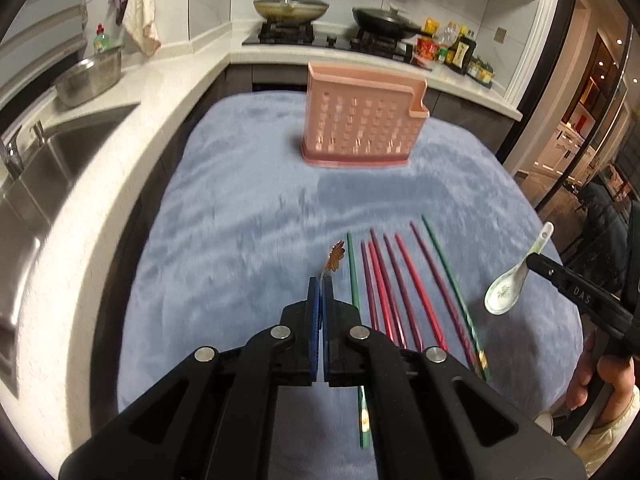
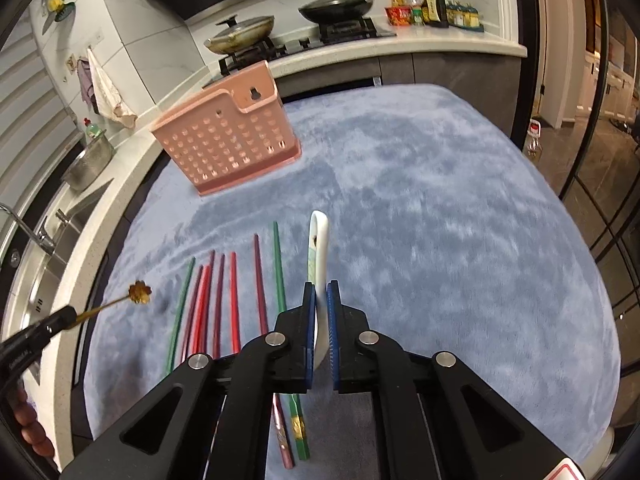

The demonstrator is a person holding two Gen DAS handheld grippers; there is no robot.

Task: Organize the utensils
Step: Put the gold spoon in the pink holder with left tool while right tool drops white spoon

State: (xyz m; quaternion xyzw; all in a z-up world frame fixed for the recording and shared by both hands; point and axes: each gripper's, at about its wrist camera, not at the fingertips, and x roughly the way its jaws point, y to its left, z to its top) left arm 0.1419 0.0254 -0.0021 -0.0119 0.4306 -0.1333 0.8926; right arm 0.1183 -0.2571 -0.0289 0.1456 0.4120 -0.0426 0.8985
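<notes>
My left gripper [image 1: 321, 280] is shut on a thin gold utensil with a flower-shaped end [image 1: 335, 257], held above the blue cloth; it also shows in the right wrist view [image 2: 139, 292]. My right gripper [image 2: 321, 286] is shut on a white ceramic spoon [image 2: 319, 248], seen in the left wrist view [image 1: 506, 290] lifted at the right. Several red, maroon and green chopsticks [image 1: 394, 288] lie side by side on the cloth between the grippers; they also show in the right wrist view [image 2: 234, 300]. A pink perforated utensil holder [image 1: 362, 120] stands upright at the far side; the right wrist view [image 2: 228, 140] shows it too.
The blue plush cloth [image 1: 240, 208] covers the table. A steel sink [image 1: 44, 168] and white counter lie left, with a metal bowl [image 1: 90, 76]. A stove with two lidded pans [image 1: 290, 8] and bottles [image 1: 460, 50] stands behind. A doorway opens to the right.
</notes>
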